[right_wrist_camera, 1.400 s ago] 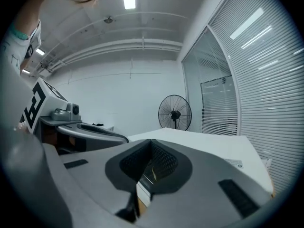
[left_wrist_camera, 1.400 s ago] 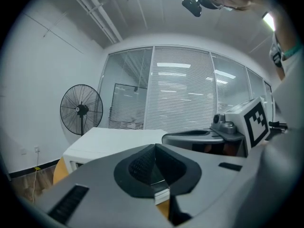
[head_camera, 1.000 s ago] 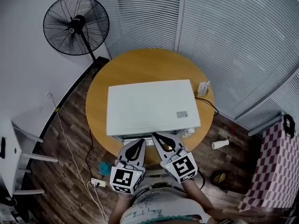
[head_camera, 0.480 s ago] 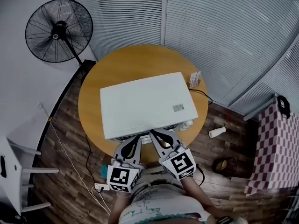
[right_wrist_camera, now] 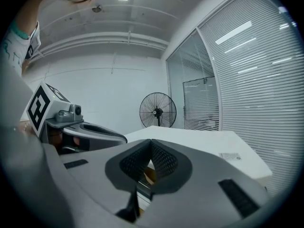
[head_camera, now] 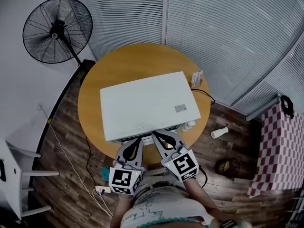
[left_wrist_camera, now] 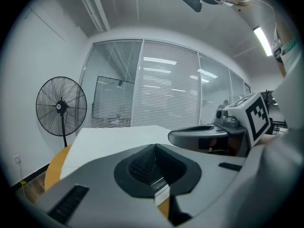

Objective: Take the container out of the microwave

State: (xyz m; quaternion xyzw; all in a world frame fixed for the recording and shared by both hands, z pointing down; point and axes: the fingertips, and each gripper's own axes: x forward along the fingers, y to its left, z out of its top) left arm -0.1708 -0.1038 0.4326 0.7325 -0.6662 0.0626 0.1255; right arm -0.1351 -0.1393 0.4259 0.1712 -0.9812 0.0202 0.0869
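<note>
Microwave (head_camera: 147, 103) on the round table (head_camera: 137, 61); its container is hidden from us in every view.
We find the left gripper (head_camera: 135, 141) and the right gripper (head_camera: 157, 137) at the microwave's near edge, each with jaws together and gripping nothing. A cup (head_camera: 219, 132) lies sideways on the floor, and we cannot see its contents.

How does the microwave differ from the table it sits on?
The microwave is white and rectangular; the table is orange-brown and round. The table is the wider of the two, with its bare top showing beyond the microwave at the back and both sides. Both have flat tops.
</note>
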